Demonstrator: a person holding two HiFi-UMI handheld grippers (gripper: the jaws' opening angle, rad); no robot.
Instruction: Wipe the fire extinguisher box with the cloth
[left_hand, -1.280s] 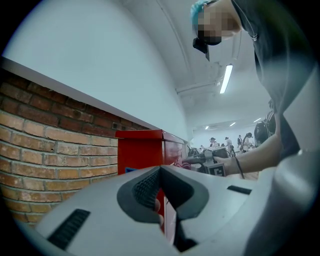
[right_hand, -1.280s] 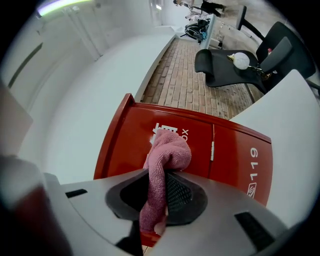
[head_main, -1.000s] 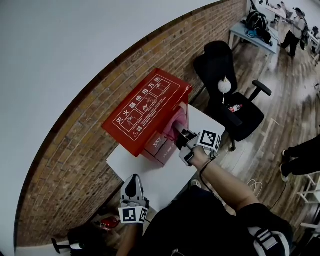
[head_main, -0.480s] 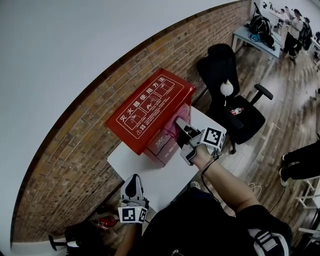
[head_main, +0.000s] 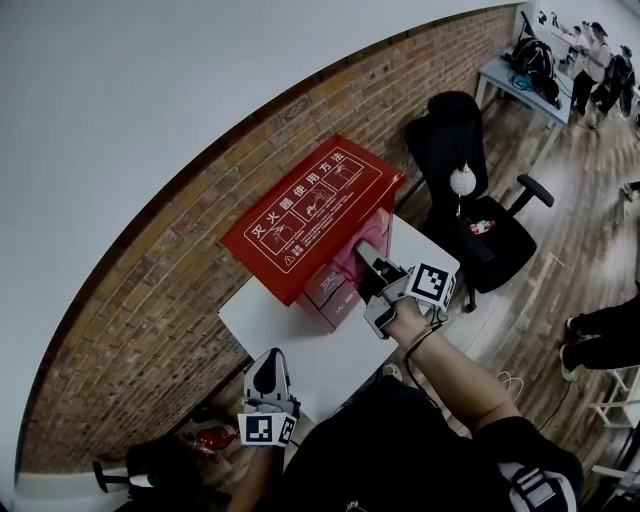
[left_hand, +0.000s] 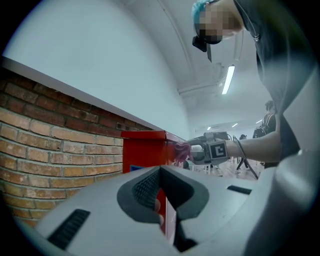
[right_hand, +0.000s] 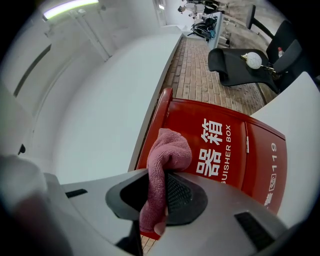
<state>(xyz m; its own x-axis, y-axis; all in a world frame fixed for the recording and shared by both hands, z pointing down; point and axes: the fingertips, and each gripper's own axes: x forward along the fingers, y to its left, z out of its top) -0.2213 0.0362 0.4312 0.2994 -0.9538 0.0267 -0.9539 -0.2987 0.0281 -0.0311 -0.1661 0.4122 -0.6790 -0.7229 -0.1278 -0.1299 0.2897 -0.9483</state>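
Presses cloth (right_hand: 167, 150), pinched in right claw (right_hand: 155, 200), lower on fire extinguisher box (head_main: 310, 205) front than before; wipe progressing; holds left claw (left_hand: 160, 195) closed, empty

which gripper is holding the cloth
The right gripper, fingers shut on the pink cloth at the red box; the left gripper is shut on nothing.

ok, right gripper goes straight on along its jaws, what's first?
The fire extinguisher box: its red front panel is directly ahead of the right gripper. The pink cloth clamped in the jaws would touch first; it may already be touching, depth is unclear.
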